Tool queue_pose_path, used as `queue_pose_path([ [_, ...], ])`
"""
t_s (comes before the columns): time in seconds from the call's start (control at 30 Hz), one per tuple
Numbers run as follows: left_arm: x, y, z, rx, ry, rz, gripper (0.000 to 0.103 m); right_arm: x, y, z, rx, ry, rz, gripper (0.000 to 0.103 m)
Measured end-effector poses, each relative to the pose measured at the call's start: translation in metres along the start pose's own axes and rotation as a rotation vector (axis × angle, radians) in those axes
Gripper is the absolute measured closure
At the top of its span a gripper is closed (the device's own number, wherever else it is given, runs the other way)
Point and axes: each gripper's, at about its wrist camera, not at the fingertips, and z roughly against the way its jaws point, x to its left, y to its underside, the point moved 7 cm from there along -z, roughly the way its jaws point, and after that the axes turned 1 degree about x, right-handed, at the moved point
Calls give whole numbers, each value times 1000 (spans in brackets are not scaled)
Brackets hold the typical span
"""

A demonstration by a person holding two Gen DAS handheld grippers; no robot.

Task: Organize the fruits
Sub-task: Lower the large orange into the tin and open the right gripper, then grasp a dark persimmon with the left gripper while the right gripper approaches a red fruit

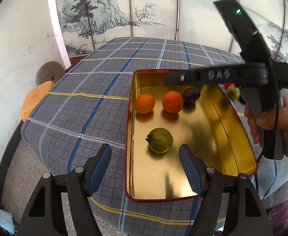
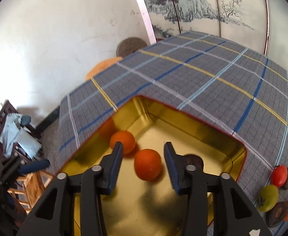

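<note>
My left gripper (image 1: 145,158) is spread wide, holding nothing, low centre over the gold tin (image 1: 240,129). Only this view shows the green tomato (image 1: 160,140) in the tin's middle, plus two oranges (image 1: 145,103) and a dark fruit (image 1: 191,95) at its far end. My right gripper (image 2: 143,154) also gapes, unloaded, an orange (image 2: 148,164) between its tips. Only the right view shows spare fruits (image 2: 268,197) on the checked tablecloth (image 2: 203,74), lower right. Writing on the gripper body is blurred. Painted landscape screen (image 1: 104,9) behind.

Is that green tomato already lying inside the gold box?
Yes, the green tomato lies on the floor of the gold box, just ahead of the open left tongs.
</note>
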Motion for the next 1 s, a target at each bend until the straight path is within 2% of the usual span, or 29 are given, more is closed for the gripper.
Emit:
queue_pose_path([
  [0.2, -4, 2, 0, 5, -3, -16, 31, -3, -4, 31, -92, -34, -40, 51],
  [0.27, -7, 1, 1, 7, -3, -23, 31, -1, 1, 45, -119, -44, -41, 45],
  [0.4, -13, 1, 1, 11, -5, -45, 31, -4, 20, 73, -157, -33, -39, 39],
  [0.53, -23, -1, 3, 13, -3, -67, 31, -24, 52, 107, -190, -2, -88, 32],
  [0.77, -48, -6, 10, 2, -4, -137, 30, -92, 116, 165, -201, 169, -185, 30],
  [0.93, -72, -11, 12, 1, -4, -196, 30, -165, 167, 210, -185, 371, -296, 28],
  [1.0, -83, -13, 13, 1, -3, -224, 30, -188, 182, 224, -186, 418, -342, 28],
])
